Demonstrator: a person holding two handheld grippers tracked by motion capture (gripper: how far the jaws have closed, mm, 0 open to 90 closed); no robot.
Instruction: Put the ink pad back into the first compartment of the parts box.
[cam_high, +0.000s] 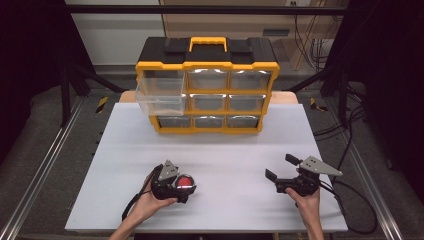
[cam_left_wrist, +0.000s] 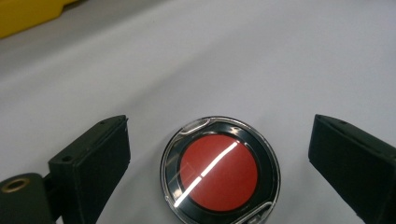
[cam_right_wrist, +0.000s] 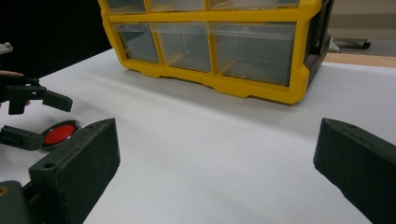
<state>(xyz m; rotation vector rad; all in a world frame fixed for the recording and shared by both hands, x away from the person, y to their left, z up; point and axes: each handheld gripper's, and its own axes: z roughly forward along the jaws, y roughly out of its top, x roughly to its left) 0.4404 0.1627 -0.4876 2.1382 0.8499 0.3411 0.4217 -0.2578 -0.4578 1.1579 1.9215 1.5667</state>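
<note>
In the left gripper view, one round red disc (cam_left_wrist: 219, 171) in a clear rimmed case is being seen lying flat on the white surface (cam_left_wrist: 233, 60) between the spread fingers (cam_left_wrist: 93, 163) of the left gripper (cam_left_wrist: 219, 163), untouched. From the high view, one yellow organizer (cam_high: 206, 85) of nine drawers is being shown at the far side, its top-left drawer (cam_high: 159, 92) pulled out. The right gripper (cam_high: 285, 167), fingers spread and empty, is being held over the near right.

Red disc's (cam_left_wrist: 218, 171) lower rim cropped

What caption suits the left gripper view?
Left gripper open, jaws either side of a round red-centred disc lying on the white table.
</note>
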